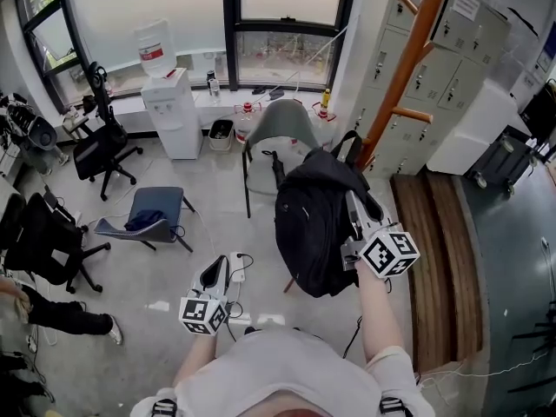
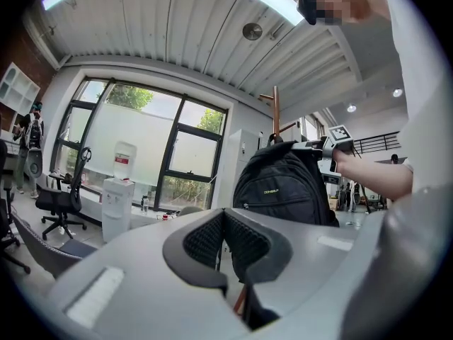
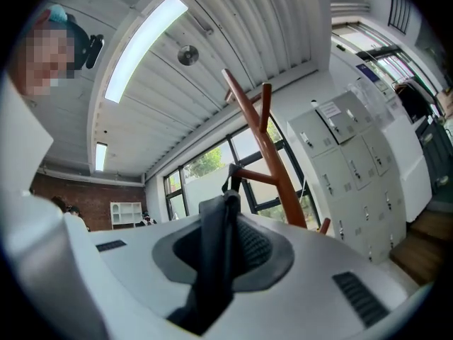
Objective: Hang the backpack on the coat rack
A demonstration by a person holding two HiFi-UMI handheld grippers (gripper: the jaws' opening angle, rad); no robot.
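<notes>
The black backpack (image 1: 313,224) hangs in the air in the head view, held by a strap (image 3: 218,250) that my right gripper (image 1: 352,205) is shut on. The orange wooden coat rack (image 1: 404,68) stands just behind and to the right of the bag, with its pegs free. In the right gripper view the coat rack (image 3: 272,161) rises close ahead of the jaws. My left gripper (image 1: 217,269) is low at the left, apart from the bag, its pads (image 2: 244,243) together with nothing between them. It looks toward the backpack (image 2: 287,186) and the right gripper (image 2: 318,146).
A grey chair (image 1: 282,124) stands behind the backpack. Grey lockers (image 1: 434,59) line the wall past the rack, beside a wooden platform (image 1: 434,259). A water dispenser (image 1: 169,102), a blue chair (image 1: 152,211) and black office chairs (image 1: 100,150) are at the left; a power strip (image 1: 236,268) lies on the floor.
</notes>
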